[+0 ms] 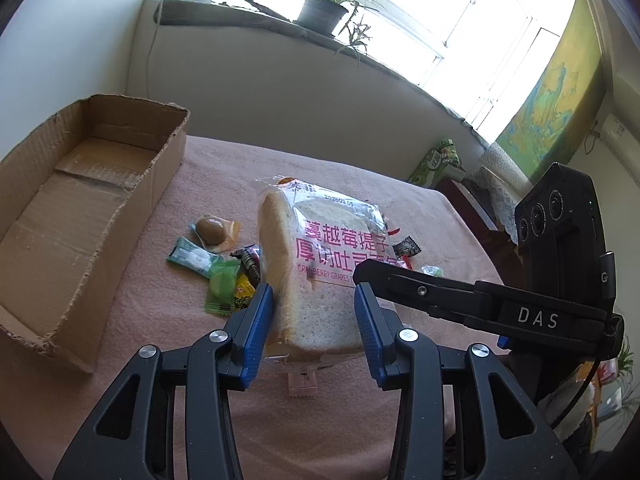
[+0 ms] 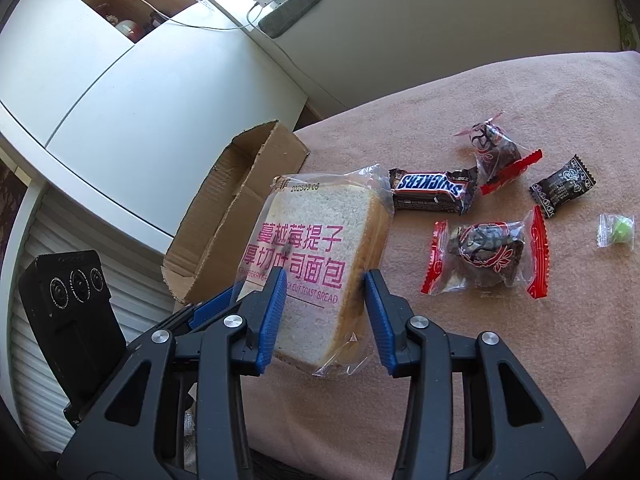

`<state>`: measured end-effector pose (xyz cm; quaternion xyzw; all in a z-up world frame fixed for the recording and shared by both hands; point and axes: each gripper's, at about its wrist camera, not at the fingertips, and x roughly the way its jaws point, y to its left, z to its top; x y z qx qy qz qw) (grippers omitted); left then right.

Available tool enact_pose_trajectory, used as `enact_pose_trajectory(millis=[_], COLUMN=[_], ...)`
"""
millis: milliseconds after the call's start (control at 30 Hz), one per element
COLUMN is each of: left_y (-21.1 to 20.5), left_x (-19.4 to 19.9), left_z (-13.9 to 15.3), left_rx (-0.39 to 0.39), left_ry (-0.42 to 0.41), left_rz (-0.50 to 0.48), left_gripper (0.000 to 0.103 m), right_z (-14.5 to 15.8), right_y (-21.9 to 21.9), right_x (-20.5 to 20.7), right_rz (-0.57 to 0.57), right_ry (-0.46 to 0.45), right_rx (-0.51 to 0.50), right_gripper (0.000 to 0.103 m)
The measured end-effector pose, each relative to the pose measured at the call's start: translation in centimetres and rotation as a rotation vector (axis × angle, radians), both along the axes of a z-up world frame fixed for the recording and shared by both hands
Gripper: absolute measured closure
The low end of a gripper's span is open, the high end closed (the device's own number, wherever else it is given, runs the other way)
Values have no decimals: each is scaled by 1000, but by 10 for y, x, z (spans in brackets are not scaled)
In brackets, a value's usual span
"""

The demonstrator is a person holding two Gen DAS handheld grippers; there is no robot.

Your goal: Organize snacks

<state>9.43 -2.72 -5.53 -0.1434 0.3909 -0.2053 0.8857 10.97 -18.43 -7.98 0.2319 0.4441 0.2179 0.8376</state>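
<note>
One bagged slice of toast bread point(image 2: 320, 264), printed in pink, stands tilted off the pink cloth, caught between both tools. The right hand-held gripper point(image 2: 325, 312) has its blue pads clamped on the slice's lower edge, one on the printed face and one on the crust side. The left hand-held gripper point(image 1: 314, 320) grips the same bag's near end in the same way.

One open cardboard box point(image 1: 80, 208) sits to the left of the bread, nothing inside it. On the right lie one Snickers bar point(image 2: 432, 190), two red-ended wrapped cakes point(image 2: 486, 254), one black sachet point(image 2: 562, 190) and one green sweet point(image 2: 618, 230). Between bread and box lie about five small packets point(image 1: 218, 256), overlapping.

The tabletop point(image 2: 500, 360) wears a pink towel-like cloth. Behind it, a windowsill holds one potted plant point(image 1: 322, 12); a map point(image 1: 556, 100) hangs to the right.
</note>
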Motion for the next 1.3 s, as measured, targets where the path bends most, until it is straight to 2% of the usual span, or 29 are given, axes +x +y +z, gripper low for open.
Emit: enact_pose_trajectory(millis=[367,667,1067,1300], left_y=[44,94,155,170], left_x=[-9,-12,0,8], left_z=[22,25,14,1], left_rx=[-6,-8,-4,9], left_ry=[-66,-93,-72,-42], left_rz=[76,163,277,314], left_gripper=[63,63,64,64], right_z=[31,43,34,19], right_y=[49,105,183,211], right_x=[8,26,62,83], right_rz=[76,153,261,296], right_ry=[-60,-89,-83,-59], right_rx=[-14,-28,-51,-81], right_gripper=[60,60,60,60])
